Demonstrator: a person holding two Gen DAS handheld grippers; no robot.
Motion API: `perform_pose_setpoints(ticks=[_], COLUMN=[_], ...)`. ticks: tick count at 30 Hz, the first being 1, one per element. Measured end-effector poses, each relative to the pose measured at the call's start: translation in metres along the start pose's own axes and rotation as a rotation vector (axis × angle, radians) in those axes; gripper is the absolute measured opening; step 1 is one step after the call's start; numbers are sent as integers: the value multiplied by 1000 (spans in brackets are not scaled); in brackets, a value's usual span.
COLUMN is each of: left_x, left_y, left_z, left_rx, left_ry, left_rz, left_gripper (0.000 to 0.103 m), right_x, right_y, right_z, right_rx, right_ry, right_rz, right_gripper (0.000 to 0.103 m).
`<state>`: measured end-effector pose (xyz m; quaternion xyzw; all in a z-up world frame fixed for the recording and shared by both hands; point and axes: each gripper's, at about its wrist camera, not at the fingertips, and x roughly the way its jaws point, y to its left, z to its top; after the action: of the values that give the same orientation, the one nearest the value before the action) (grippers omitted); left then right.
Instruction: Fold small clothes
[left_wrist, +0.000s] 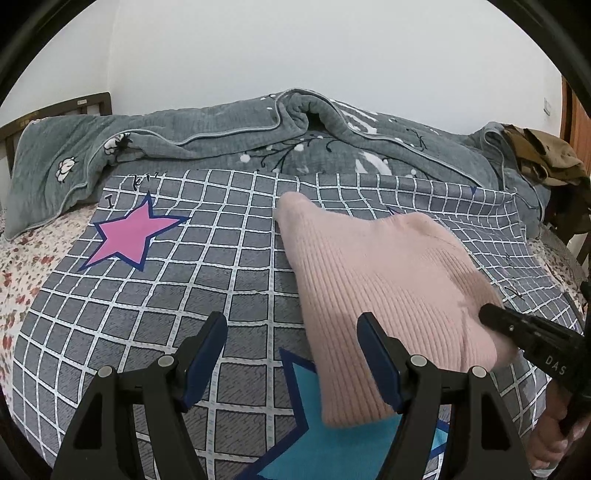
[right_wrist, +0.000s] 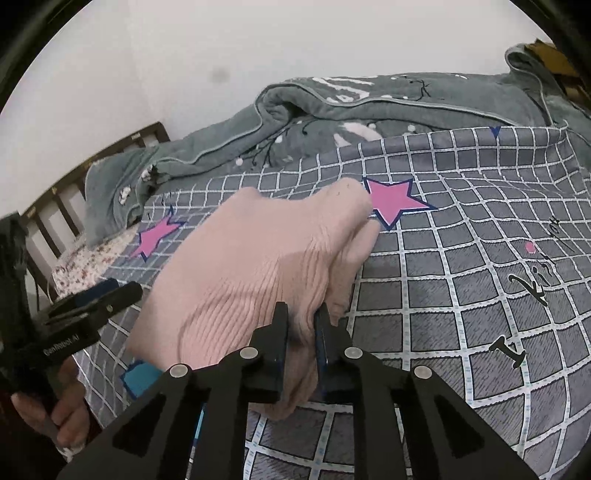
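A pink ribbed knit garment (left_wrist: 388, 295) lies folded on the grey checked sheet (left_wrist: 166, 288). My left gripper (left_wrist: 291, 325) is open and empty just above the sheet, its right finger over the garment's near left edge. My right gripper (right_wrist: 302, 314) is shut on a bunched fold of the pink garment (right_wrist: 258, 266) at its near right side. The right gripper also shows in the left wrist view (left_wrist: 491, 314), pressing into the garment's right edge. The left gripper shows in the right wrist view (right_wrist: 114, 290) at the left.
A rumpled grey-green quilt (left_wrist: 221, 144) lies along the far side of the bed. A brown garment (left_wrist: 543, 155) sits at the far right. A wooden headboard (right_wrist: 74, 184) stands at the left. Floral bedding (left_wrist: 22, 266) shows beside the sheet.
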<state>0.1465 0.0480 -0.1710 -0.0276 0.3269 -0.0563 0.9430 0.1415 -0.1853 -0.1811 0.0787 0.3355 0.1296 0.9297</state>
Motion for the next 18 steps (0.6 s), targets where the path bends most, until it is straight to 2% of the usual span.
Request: perform_pose_setpoints(ticks=[2, 18], left_x=[0, 3], left_y=[0, 9], left_z=[0, -12], left_rx=[0, -28], left_ry=[0, -1], left_rz=[1, 36], left_gripper=[71, 71], right_x=[-1, -2], right_y=[1, 0], right_z=[0, 3], right_rx=[-14, -11], right_ry=[-12, -9], right_rz=[-9, 14], right_gripper=[9, 12])
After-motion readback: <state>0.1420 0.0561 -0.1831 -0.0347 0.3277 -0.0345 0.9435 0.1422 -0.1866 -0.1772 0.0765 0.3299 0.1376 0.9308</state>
